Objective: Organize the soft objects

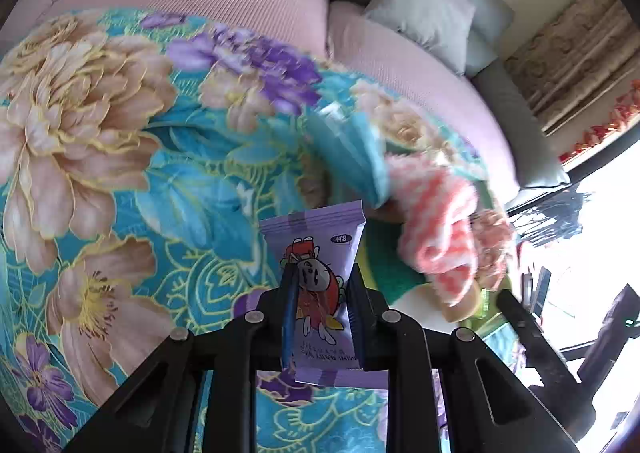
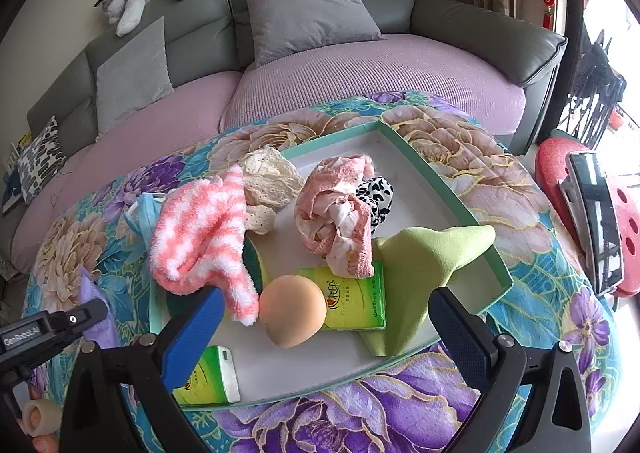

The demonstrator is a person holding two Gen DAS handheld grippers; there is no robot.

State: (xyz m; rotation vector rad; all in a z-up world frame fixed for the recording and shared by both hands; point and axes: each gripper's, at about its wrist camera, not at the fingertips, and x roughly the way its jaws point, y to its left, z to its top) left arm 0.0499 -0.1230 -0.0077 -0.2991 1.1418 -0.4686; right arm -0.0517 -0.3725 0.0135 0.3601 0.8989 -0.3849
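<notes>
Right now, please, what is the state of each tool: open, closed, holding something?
Left tool: closed on the purple wipes packet.
Right tool: open, holding nothing, above the tray.

Hidden, cropped and blurred items, both wrist views

Your left gripper (image 1: 318,285) covers the lower sides of the purple packet (image 1: 316,253); its small print is unreadable. Just right of those fingers, the pink striped sock (image 1: 436,221) and teal packet (image 1: 352,157) are motion-blurred. In the right wrist view, your right gripper (image 2: 326,317) blocks the near rim of the tray (image 2: 440,169) and part of one green tissue pack (image 2: 212,377); the other green pack (image 2: 356,301) lies partly under the pink cloth bundle (image 2: 340,221).
</notes>
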